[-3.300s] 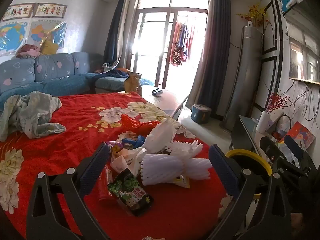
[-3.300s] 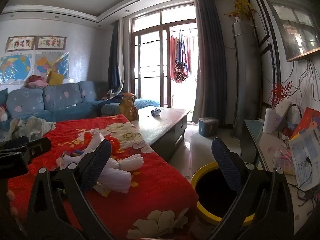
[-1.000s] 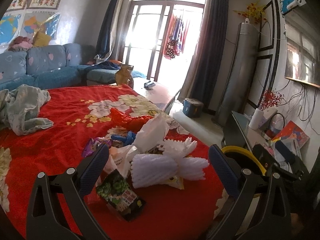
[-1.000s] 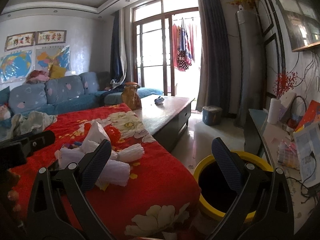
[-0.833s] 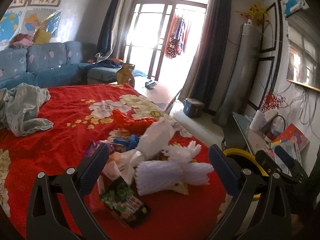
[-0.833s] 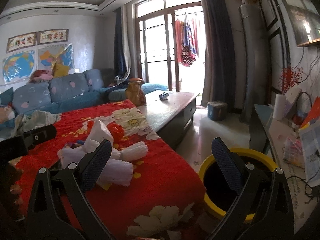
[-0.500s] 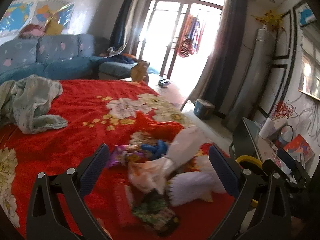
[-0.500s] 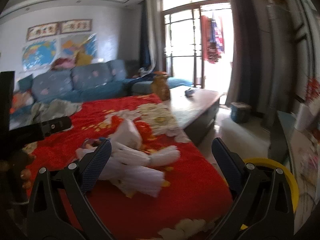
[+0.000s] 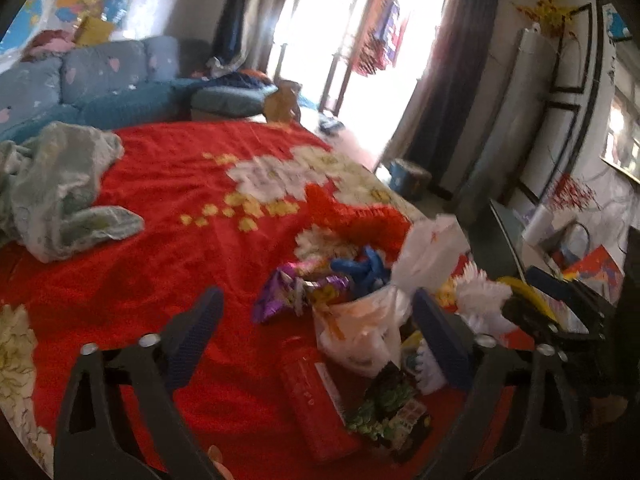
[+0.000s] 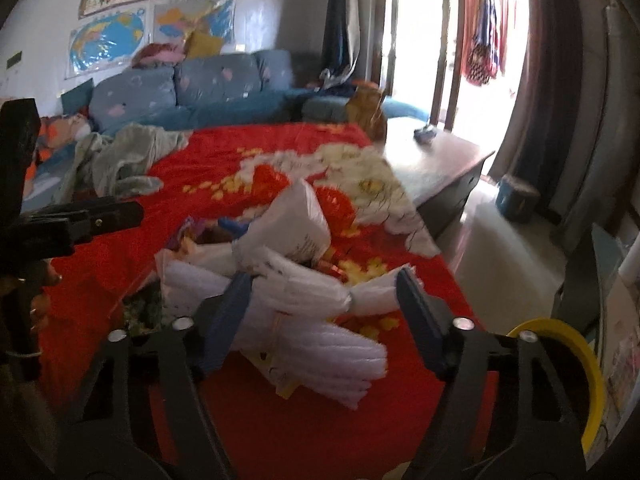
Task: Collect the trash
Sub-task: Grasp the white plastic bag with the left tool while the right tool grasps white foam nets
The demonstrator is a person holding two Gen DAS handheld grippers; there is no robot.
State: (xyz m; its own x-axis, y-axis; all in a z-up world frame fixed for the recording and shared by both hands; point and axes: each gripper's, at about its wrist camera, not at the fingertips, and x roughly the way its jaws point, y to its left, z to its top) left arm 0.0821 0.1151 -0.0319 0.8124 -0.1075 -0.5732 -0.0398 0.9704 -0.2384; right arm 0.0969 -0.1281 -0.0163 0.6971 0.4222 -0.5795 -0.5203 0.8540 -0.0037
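A heap of trash lies on the red flowered blanket: a purple wrapper, a white-and-orange plastic bag, a red packet, a green snack packet and white foam nets. My left gripper hovers over the purple wrapper and the bag with its jaws closing, and neither pad touches them. The jaws of my right gripper are closing around a foam net that lies between the fingers, with no clear press showing. A yellow-rimmed bin stands off the blanket's right edge.
A crumpled grey-green cloth lies at the blanket's far left. Behind it runs a blue sofa. A dark coffee table stands beyond the blanket, bare floor to its right. A cluttered side table is at the right.
Both grippers have swung left and closer to the trash heap, and both pairs of jaws have narrowed. The foam net now sits between the right fingers; the bin has slid toward the right edge.
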